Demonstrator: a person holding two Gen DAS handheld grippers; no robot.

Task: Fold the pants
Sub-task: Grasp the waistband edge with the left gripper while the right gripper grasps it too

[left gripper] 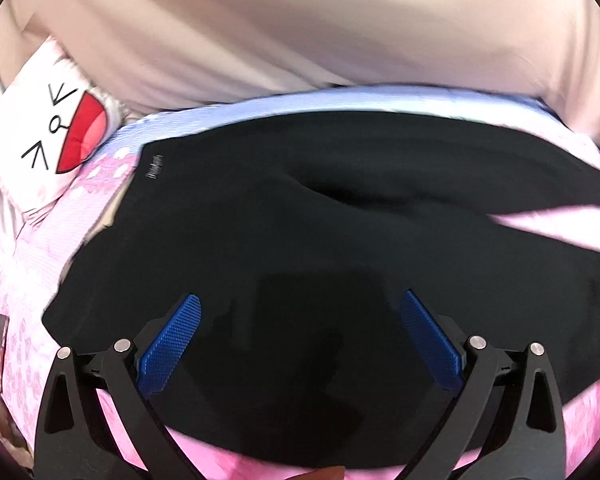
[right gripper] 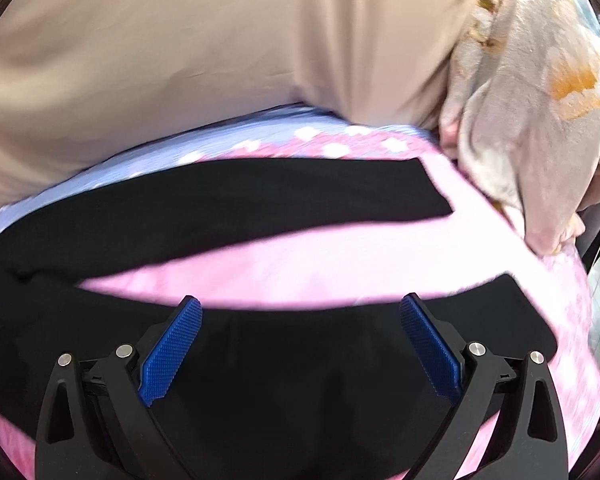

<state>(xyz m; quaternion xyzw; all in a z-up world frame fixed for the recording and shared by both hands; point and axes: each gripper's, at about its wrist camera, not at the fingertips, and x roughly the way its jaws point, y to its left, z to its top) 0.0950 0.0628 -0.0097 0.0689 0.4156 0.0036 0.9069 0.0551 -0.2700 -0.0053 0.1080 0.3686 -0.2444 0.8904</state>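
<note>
Black pants (left gripper: 300, 220) lie spread flat on a pink bedsheet (left gripper: 32, 288). The left wrist view shows their upper part, with a small label near the waist corner at the left. My left gripper (left gripper: 300, 300) hovers over this part, jaws wide apart, nothing between the blue pads (left gripper: 172, 344). In the right wrist view the two legs of the pants (right gripper: 220, 200) split apart, the far leg ending at upper right, the near leg running under my right gripper (right gripper: 300, 304). Its jaws also stand wide apart, with nothing held.
A beige duvet (left gripper: 300, 32) is bunched along the far side of the bed. A white pillow with a cartoon face (left gripper: 48, 136) lies at the left. A floral blanket (right gripper: 532, 120) is heaped at the right, and the bed's edge (right gripper: 588, 320) drops off there.
</note>
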